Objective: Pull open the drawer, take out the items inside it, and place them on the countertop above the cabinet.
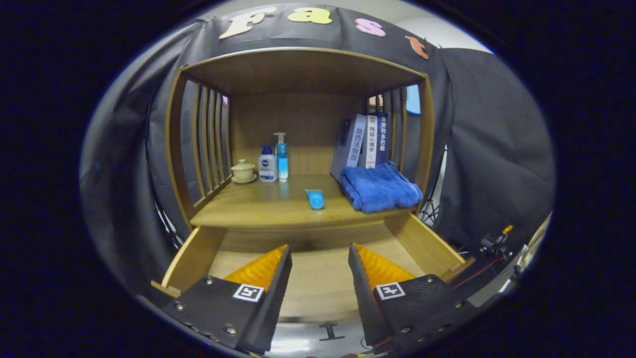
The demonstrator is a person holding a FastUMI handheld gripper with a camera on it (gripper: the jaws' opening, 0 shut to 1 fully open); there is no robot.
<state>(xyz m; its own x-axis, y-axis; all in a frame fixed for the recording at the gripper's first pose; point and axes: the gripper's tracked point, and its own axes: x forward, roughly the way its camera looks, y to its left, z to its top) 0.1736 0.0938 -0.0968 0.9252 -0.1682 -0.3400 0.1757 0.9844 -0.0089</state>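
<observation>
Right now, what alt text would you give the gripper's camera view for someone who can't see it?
The gripper hangs open and empty over a pulled-out wooden drawer. On the countertop above lie a small blue tube and a folded blue towel, with books behind, plus two bottles and a lidded cup.

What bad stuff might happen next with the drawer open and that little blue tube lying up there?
The small blue tube lies near the front edge of the countertop, so a nudge might roll it down into the open drawer.

The gripper hangs open over the drawer with nothing between its fingers; lifting straight up, it might bump the countertop's front edge.

The folded blue towel sits at the countertop's front corner, so it might be knocked off.
</observation>
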